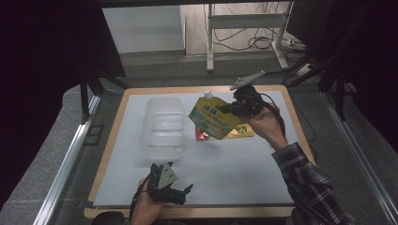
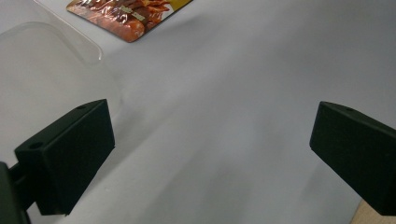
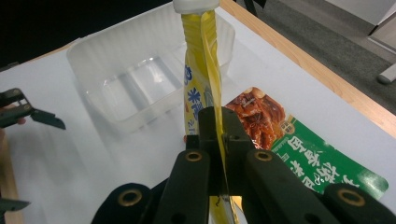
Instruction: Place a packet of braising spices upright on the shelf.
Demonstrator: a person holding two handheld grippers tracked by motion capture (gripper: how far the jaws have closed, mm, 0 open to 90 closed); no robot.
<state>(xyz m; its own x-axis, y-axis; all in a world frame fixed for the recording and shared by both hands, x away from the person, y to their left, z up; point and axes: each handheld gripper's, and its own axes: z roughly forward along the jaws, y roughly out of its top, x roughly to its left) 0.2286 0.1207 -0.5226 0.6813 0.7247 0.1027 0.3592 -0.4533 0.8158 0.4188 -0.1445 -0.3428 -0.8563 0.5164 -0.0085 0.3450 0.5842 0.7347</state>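
Note:
A yellow spouted pouch [image 1: 213,117] with a white cap hangs above the table, and my right gripper [image 1: 230,108] is shut on its edge. In the right gripper view the pouch [image 3: 198,88] runs up between the closed jaws, its cap at the top. A clear plastic tray [image 1: 163,126] stands empty left of the pouch. A flat green and red snack packet [image 1: 237,131] lies on the mat under the pouch. My left gripper [image 1: 183,193] rests near the front edge, open, with nothing between its jaws.
A white mat [image 1: 202,187] covers the wooden table [image 1: 110,140]. The tray's near corner [image 2: 51,60] and the packet's red end [image 2: 126,16] lie ahead of the left gripper. A metal stand [image 1: 244,28] and cables sit on the floor beyond.

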